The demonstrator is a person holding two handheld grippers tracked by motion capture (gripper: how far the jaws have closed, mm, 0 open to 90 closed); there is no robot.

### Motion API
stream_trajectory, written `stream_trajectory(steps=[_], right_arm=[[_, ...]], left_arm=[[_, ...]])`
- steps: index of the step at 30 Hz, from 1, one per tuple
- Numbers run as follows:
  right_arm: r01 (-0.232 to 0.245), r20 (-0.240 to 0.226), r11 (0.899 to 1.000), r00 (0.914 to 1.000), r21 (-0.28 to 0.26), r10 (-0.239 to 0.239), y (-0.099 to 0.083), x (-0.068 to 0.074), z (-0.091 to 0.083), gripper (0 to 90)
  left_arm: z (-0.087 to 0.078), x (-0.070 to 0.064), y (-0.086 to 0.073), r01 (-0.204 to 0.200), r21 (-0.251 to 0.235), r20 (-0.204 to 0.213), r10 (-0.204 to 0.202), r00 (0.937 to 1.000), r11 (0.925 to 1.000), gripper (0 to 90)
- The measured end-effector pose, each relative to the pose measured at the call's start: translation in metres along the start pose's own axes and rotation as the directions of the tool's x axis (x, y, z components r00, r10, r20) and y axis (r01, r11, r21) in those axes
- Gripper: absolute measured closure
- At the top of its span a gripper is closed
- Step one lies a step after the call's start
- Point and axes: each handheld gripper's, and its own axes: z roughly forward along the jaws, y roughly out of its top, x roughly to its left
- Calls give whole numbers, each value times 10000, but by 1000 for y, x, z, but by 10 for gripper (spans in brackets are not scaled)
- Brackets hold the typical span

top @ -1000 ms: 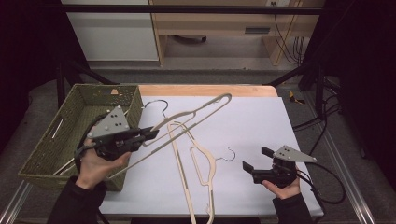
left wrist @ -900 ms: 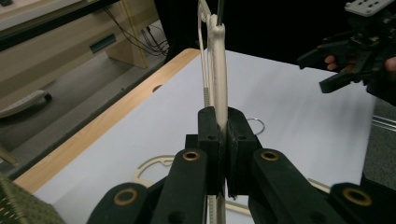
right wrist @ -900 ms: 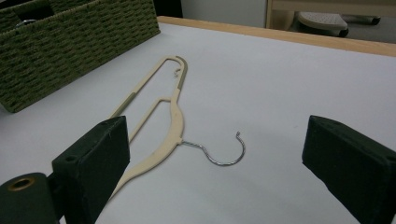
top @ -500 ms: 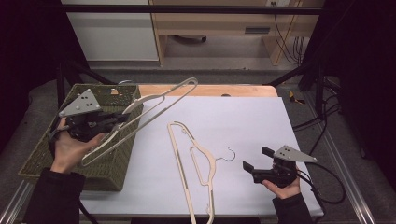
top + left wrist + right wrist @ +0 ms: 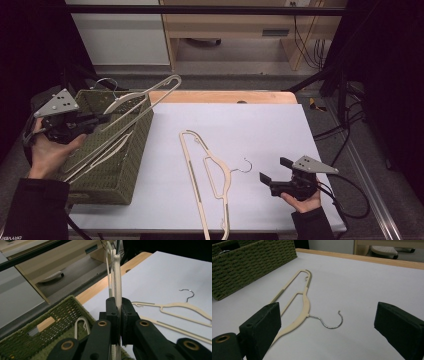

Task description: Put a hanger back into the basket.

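My left gripper (image 5: 101, 119) is shut on a cream plastic hanger (image 5: 145, 100) and holds it slanted over the green woven basket (image 5: 135, 145) at the table's left edge. In the left gripper view the jaws (image 5: 117, 312) clamp the held hanger (image 5: 117, 277) edge-on above the basket (image 5: 62, 310). A second cream hanger (image 5: 216, 167) with a metal hook lies flat on the white table (image 5: 280, 130). My right gripper (image 5: 272, 172) rests open at the front right, just right of that hook. In the right gripper view the open gripper (image 5: 328, 315) faces the flat hanger (image 5: 304, 305).
Another pale hanger piece (image 5: 81, 325) lies inside the basket. Beyond the table's wooden far edge (image 5: 220, 96) stands a low wooden cabinet (image 5: 235, 30). Cables (image 5: 345, 130) trail off the table's right side. The basket's side wall (image 5: 249, 262) stands left of the flat hanger.
My left gripper has carried the held hanger leftward, from above the table's left part to over the basket. The right gripper and the flat hanger have stayed put.
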Motion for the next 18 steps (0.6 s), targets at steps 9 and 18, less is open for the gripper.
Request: stream_trajectory(steps=[9, 18], right_arm=[[5, 55, 10000, 10000, -22, -5, 0, -1, 0, 67], [-21, 95, 9999, 10000, -116, 22, 1, -1, -1, 55]], left_arm=[[-8, 21, -23, 75, 168, -581, -65, 9983, 9998, 867], [-11, 47, -56, 426, 564, -1139, -360, 9928, 9975, 867]])
